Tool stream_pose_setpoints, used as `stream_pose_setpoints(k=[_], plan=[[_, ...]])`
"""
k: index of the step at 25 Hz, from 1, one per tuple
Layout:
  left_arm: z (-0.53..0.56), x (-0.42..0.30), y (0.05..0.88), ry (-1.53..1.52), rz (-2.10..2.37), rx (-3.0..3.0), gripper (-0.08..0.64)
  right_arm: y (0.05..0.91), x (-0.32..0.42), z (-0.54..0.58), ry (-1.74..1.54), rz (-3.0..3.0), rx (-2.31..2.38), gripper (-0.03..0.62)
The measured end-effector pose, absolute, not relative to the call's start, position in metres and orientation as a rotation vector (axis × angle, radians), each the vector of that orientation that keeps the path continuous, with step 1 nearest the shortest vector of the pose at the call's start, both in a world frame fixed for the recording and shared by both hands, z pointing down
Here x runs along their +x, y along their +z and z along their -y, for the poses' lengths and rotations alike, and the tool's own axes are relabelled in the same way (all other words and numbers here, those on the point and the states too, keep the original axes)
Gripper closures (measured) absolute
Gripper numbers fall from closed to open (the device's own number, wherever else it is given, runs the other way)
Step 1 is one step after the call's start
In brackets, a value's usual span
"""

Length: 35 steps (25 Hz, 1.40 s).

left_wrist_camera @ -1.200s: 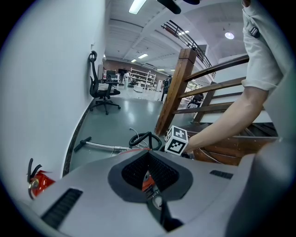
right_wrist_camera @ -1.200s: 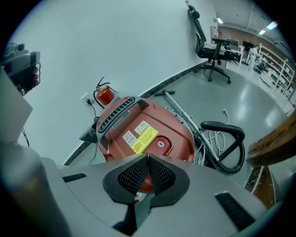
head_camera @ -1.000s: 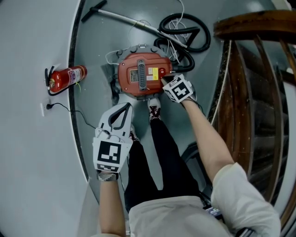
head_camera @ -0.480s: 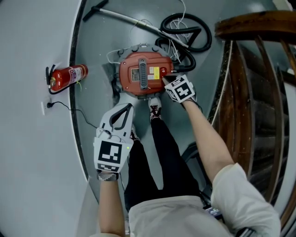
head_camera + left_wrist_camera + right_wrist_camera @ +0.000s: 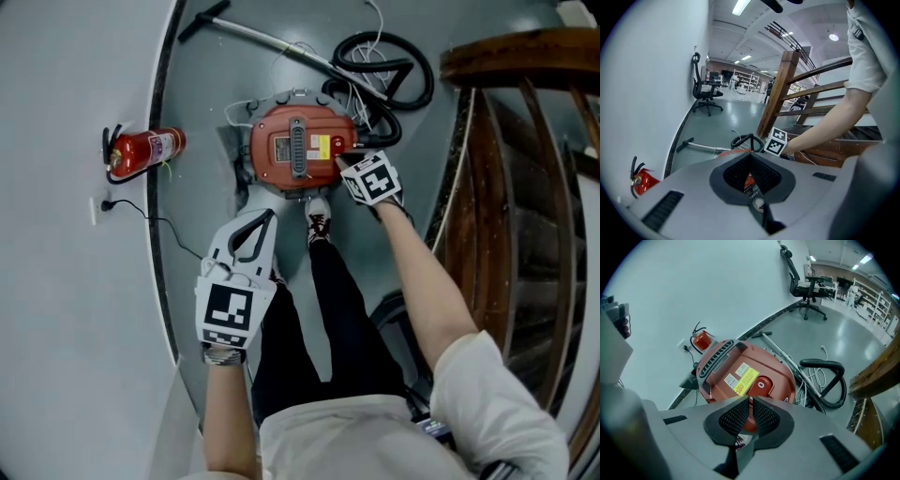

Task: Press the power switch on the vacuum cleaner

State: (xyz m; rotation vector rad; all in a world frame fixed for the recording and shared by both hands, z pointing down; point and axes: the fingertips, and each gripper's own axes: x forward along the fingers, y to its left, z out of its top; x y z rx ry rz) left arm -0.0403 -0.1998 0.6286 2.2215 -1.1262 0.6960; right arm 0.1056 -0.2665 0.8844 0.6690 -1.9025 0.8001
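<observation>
While the left gripper (image 5: 255, 220) hangs idle, tongs pressed together on nothing, the red vacuum cleaner (image 5: 300, 150) stands on the floor ahead. The right gripper (image 5: 750, 400), tongs likewise pressed together and empty, hovers just short of its power switch (image 5: 761, 384); an off-centre push could skid across the domed lid and miss it

vac label (image 5: 746, 379) unreadable (tiny), extinguisher (image 5: 643, 180) half-hidden
</observation>
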Motion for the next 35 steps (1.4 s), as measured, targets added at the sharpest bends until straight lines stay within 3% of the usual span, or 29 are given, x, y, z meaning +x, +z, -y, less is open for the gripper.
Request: stream_pose_setpoints(k=[17, 35], plan=[[0.165, -0.075, 0.569, 0.696, 1.168, 2.266, 0.563, 0.793, 0.105, 0.255, 0.712, 1.96, 0.72, 0.56], [0.134, -0.099, 0.459, 0.696, 1.228, 2.452, 0.563, 0.604, 0.069, 0.232, 0.457, 2.208, 0.86, 0.558]])
